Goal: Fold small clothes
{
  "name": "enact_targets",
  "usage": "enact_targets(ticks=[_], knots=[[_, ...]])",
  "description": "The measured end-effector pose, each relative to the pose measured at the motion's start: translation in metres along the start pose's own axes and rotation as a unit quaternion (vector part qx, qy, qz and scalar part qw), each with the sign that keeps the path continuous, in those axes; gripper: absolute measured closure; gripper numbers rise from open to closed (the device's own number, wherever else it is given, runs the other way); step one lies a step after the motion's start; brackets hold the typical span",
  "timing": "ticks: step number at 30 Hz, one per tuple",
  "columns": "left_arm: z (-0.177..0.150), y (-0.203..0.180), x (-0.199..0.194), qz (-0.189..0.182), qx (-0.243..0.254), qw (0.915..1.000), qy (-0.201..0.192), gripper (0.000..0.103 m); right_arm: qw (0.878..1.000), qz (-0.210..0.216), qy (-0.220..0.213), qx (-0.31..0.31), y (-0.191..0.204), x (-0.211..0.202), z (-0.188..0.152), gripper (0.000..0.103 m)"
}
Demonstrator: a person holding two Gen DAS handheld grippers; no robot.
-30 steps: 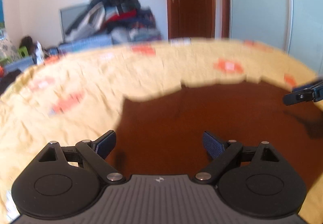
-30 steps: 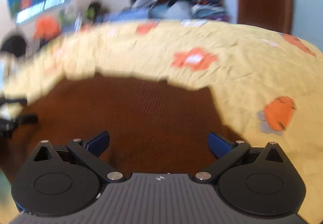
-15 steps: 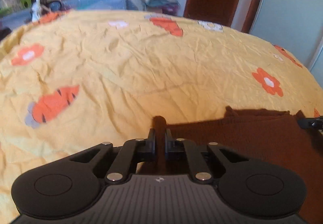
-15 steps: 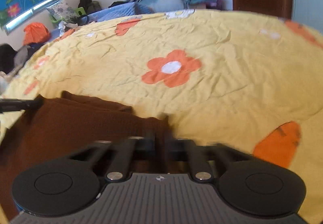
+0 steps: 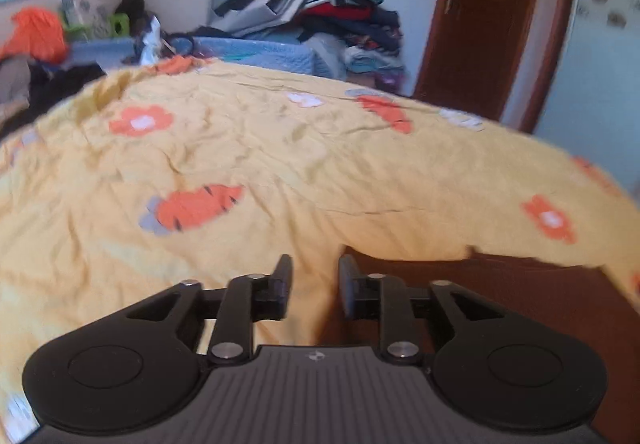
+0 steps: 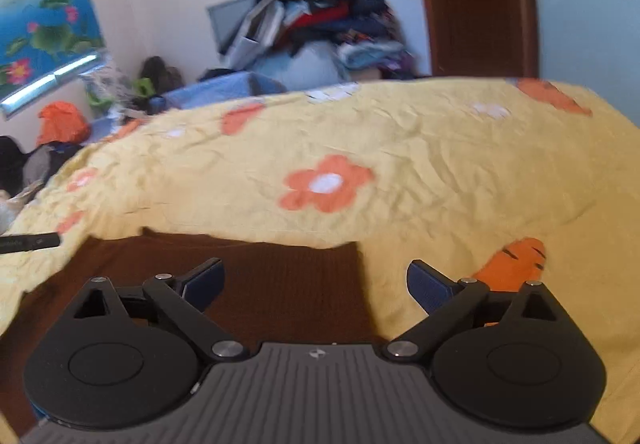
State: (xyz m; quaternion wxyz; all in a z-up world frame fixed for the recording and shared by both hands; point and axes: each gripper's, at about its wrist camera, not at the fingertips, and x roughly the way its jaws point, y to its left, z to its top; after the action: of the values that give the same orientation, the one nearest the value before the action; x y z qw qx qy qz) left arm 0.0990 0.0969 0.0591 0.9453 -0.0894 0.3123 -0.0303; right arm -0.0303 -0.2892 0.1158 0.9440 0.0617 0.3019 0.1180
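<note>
Both grippers have just let go of the brown garment [image 6: 280, 284], which a moment ago they pinched at its far corners with jaws closed; it now lies flat on the yellow flowered bedspread [image 6: 440, 148] with a straight far edge, so one fold looks laid down and released. The left gripper [image 5: 314, 284] is opening, its jaws only partly apart, with nothing pressed between them; it sits over the garment's left corner, where brown cloth meets yellow sheet. The right gripper [image 6: 316, 284] is also opening and already stands wide, empty, over the garment's right edge, with bare cloth showing between the jaws. In the right wrist view a dark finger of the other gripper pokes in at the far left. Both views are blurred. The next job is probably to regrip for a further fold, though how many folds the garment already has cannot be told.
</note>
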Motion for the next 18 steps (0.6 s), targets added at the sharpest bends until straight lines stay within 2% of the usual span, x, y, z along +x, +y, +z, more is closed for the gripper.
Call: enact_targets(ticks=[1, 2, 5, 6, 7, 9, 12, 14, 15, 16, 18], knots=[[-0.007, -0.005, -0.005, -0.011, -0.001, 0.9999, 0.008, 0.050, 1.000, 0.010, 0.004, -0.008, 0.008, -0.004, -0.004, 0.005], [-0.015, -0.011, -0.008, -0.017, 0.006, 0.9996, 0.020, 0.044, 1.000, 0.015, 0.013, -0.015, 0.014, -0.005, -0.008, 0.005], [-0.043, -0.022, 0.000, -0.030, 0.054, 0.9965, 0.056, 0.042, 0.996, 0.000, 0.067, -0.061, 0.030, 0.007, -0.035, 0.006], [-0.054, -0.024, -0.002, -0.023, 0.084, 0.9958, 0.028, 0.039, 0.994, -0.009, 0.070, -0.088, 0.031, 0.011, -0.047, 0.005], [-0.060, -0.025, -0.001, -0.014, 0.104, 0.9943, 0.018, 0.035, 0.993, -0.007, 0.053, -0.109, 0.032, 0.009, -0.055, 0.004], [-0.054, -0.016, -0.002, -0.019, 0.081, 0.9962, 0.027, 0.035, 0.996, 0.007, 0.050, -0.073, 0.020, 0.008, -0.050, 0.005], [-0.048, -0.004, -0.016, 0.021, 0.041, 0.9983, 0.036, 0.036, 0.996, -0.009, 0.056, -0.073, 0.026, 0.004, -0.046, 0.006], [-0.054, 0.014, -0.041, 0.010, -0.019, 0.9992, 0.033, 0.035, 0.995, -0.025, 0.053, -0.076, 0.038, -0.013, -0.048, 0.005], [-0.062, 0.024, -0.054, 0.001, -0.055, 0.9981, 0.028, 0.032, 0.996, -0.014, 0.046, -0.080, 0.044, -0.024, -0.053, 0.003], [-0.072, 0.032, -0.066, -0.008, -0.090, 0.9955, 0.028, 0.027, 0.996, 0.001, 0.041, -0.085, 0.049, -0.032, -0.056, 0.002], [-0.098, 0.046, -0.085, -0.027, -0.145, 0.9886, 0.030, 0.026, 0.994, 0.008, 0.043, -0.105, 0.056, -0.041, -0.069, 0.000]])
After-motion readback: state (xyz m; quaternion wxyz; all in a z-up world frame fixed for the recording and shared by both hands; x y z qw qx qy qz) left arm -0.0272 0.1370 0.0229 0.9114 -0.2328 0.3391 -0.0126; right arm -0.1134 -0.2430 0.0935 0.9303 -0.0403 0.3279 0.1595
